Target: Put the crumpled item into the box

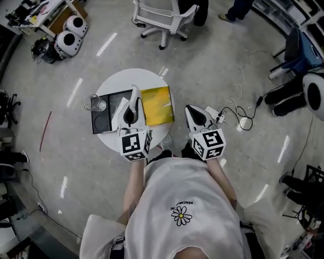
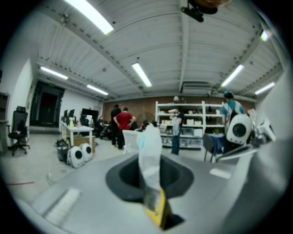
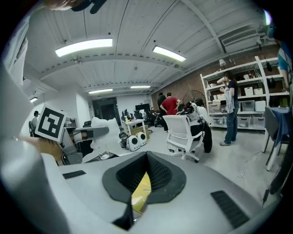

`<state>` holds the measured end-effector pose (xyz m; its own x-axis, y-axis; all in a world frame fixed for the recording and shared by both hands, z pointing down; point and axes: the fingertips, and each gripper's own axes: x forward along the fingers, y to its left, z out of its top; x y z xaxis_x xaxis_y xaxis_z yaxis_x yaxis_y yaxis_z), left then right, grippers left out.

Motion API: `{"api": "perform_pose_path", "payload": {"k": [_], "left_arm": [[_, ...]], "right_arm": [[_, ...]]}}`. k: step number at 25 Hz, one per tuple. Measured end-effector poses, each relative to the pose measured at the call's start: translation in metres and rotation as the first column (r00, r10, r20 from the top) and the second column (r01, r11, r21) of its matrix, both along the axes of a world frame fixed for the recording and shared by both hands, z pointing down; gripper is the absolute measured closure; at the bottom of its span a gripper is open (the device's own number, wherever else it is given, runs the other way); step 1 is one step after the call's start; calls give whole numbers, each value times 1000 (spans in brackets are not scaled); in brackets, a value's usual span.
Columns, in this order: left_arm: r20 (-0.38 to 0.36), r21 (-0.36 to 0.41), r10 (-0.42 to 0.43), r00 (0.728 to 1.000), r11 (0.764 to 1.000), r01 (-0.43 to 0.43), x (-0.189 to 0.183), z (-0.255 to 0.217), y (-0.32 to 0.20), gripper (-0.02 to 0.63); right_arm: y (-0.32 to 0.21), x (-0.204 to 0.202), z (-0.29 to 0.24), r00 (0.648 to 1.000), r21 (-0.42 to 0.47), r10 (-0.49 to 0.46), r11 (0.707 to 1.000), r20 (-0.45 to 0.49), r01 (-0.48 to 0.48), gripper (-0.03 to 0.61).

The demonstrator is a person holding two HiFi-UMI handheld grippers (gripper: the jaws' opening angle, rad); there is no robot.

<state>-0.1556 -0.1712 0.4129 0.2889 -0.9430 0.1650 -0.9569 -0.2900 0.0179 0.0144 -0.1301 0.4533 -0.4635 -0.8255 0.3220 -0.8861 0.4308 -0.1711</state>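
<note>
Left gripper [image 1: 134,94]: jaws closed on white crumpled item [image 2: 149,151], pinched upright between them. Held above round white table [image 1: 126,81], over seam between black box [image 1: 104,119] and yellow rectangular item [image 1: 157,103]; not inside either.
Right gripper [image 1: 191,111]: jaws together, nothing held; off table edge, just right of yellow rectangular item.
Glass cup [image 1: 95,103]: on table at left end of black box.
White office chair [image 1: 162,15]: on floor beyond table, well apart.
</note>
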Motion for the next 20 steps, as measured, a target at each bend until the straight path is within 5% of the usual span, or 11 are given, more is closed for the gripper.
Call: {"api": "perform_pose_path", "payload": {"k": [20], "left_arm": [[58, -5, -208, 976, 978, 209, 30, 4, -16, 574]], "right_arm": [[-87, 10, -6, 967, 31, -254, 967, 23, 254, 578]]}}
